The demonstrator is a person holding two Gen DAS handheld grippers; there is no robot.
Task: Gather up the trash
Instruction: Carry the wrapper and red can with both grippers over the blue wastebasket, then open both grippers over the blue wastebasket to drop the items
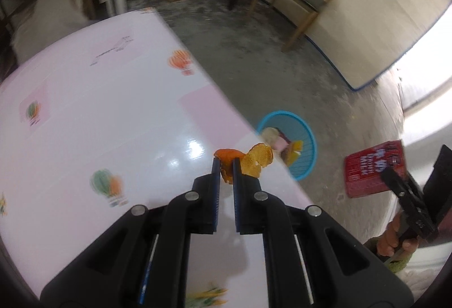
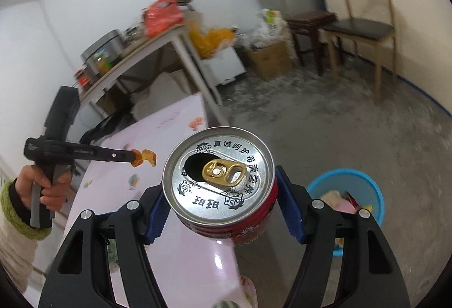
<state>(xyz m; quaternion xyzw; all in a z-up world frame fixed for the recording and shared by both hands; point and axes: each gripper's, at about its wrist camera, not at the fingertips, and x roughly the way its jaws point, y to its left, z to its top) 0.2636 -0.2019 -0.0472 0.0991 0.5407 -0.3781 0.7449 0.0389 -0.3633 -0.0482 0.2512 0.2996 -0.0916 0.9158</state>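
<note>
With the left tool (image 1: 226, 164) pinched on an orange peel (image 1: 243, 161) over the surface (image 1: 84, 82) edge and the right tool (image 2: 220, 195) clamping an opened can (image 2: 220, 175) wide, either could miss the blue bin (image 2: 367, 186) on the floor if released early.

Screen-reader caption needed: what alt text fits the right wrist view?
The right gripper grips an opened red drink can beside a pink table. A blue trash basket waits on the floor; the left gripper holds orange peel.

The can (image 2: 223, 181) lid reads 真诚呵护每滴营养 along its rim; 旺旺 appears upside down.
</note>
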